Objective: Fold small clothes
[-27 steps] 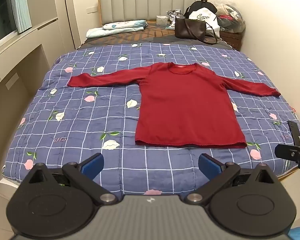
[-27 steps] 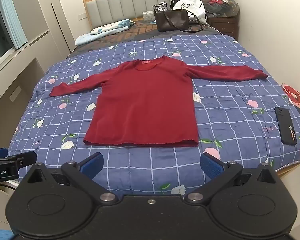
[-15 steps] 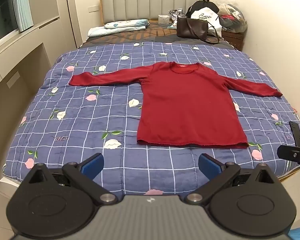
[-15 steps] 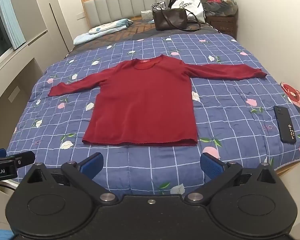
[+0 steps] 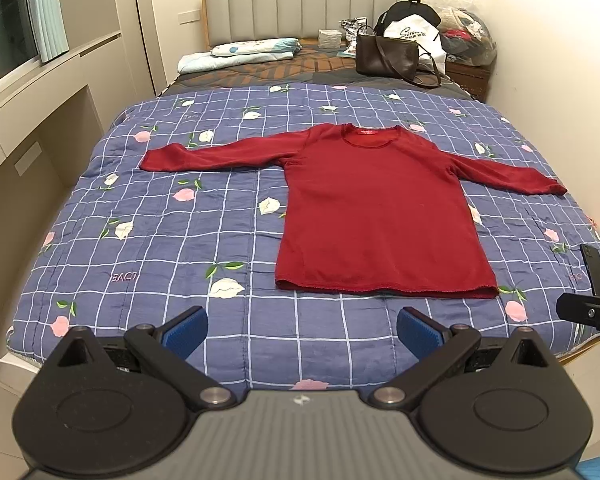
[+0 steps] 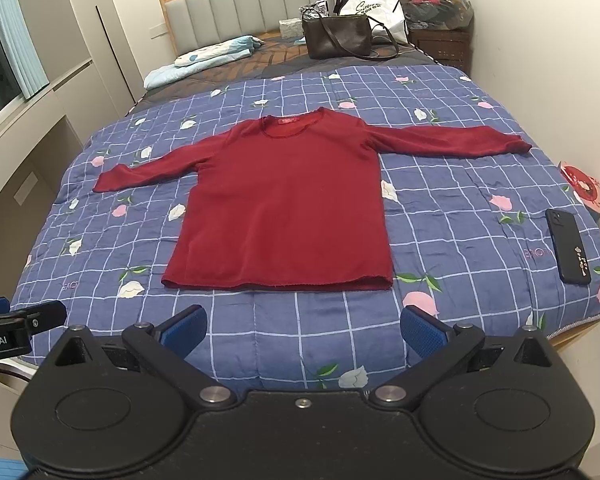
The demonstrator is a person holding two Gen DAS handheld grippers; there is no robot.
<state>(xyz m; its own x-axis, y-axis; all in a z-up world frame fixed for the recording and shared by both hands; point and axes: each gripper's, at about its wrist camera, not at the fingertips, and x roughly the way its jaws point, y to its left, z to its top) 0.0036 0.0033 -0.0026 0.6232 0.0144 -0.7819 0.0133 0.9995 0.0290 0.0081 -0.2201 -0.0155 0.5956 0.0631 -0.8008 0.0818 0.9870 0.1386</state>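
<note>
Lying flat, red top (image 5: 380, 216); hem near bed edge, both grippers (image 5: 302, 330) (image 6: 303, 330) open, prob. clear.

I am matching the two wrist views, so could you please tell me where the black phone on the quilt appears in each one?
Left wrist: the black phone is at the far right edge, only a sliver of it showing.
Right wrist: it lies in full view at the right, near the quilt's edge.
Shared landmark: the red shirt, spread flat mid-quilt.

Floral quilted bed (image 6: 260, 344); red top (image 6: 284, 208) flat, phone (image 6: 568, 246), handbag (image 6: 336, 36)
</note>
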